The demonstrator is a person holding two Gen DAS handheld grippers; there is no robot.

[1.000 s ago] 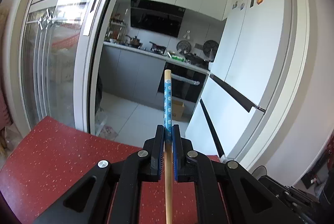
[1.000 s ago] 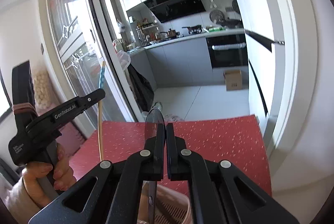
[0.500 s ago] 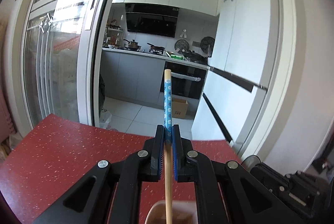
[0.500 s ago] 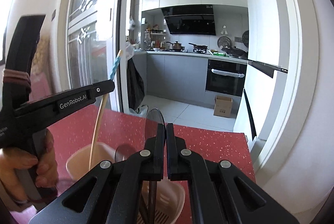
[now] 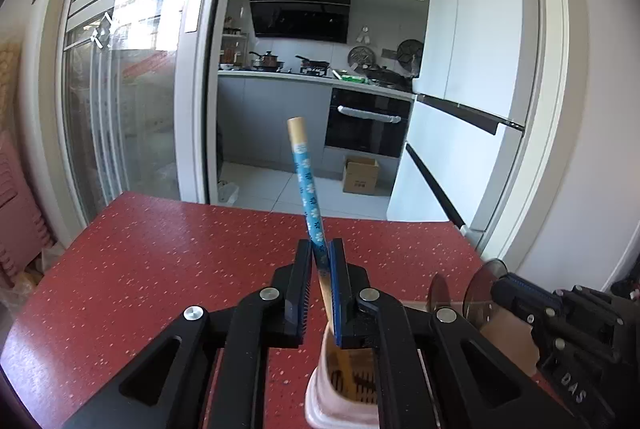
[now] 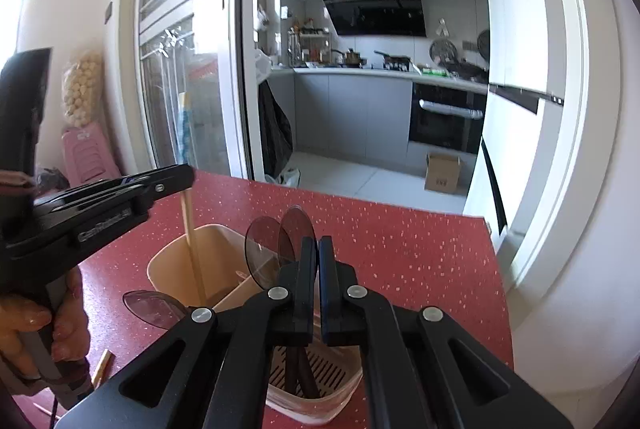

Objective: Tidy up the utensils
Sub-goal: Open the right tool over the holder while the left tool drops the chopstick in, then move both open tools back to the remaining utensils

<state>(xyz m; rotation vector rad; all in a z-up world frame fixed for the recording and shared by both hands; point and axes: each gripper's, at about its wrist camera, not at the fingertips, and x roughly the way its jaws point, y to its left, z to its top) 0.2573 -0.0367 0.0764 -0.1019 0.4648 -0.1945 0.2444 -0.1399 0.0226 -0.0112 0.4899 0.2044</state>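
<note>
Room: beyond both grippers' tips a kitchen opens past a sliding glass door (image 5: 132, 77); a white fridge (image 5: 472, 69) stands to the right of the left gripper, a black oven (image 6: 448, 117) ahead of the right gripper.
Table: a red speckled table (image 5: 160, 261) spreads under and ahead of both grippers.
Holder: a beige utensil holder (image 6: 182, 261) with compartments stands on the table directly below both grippers; a slotted floor shows in the compartment under the right gripper.
Left gripper: the left gripper (image 5: 320, 257) is clenched on a chopstick, a person's hand (image 6: 60, 317) around its handle; in the right wrist view it hangs to the left of the right gripper, over the holder's left compartment.
Right gripper: the right gripper (image 6: 318, 253) has its jaws pressed together; whether the spoon stems below are pinched between them cannot be told.
Chopstick: the chopstick (image 5: 306, 189) has a blue flowered sleeve and a bare wooden end; it leans up and to the left from the left gripper's jaws, and its lower end reaches down into the holder.
Spoons: two dark translucent spoons (image 6: 280, 241) stand bowls-up just left of the right gripper's tips, their dark stems going down into the slotted compartment; a third spoon bowl (image 6: 154, 309) lies lower, left of that gripper.
Loose stick: a short wooden stick (image 6: 101, 367) lies on the table below the left gripper's handle.
</note>
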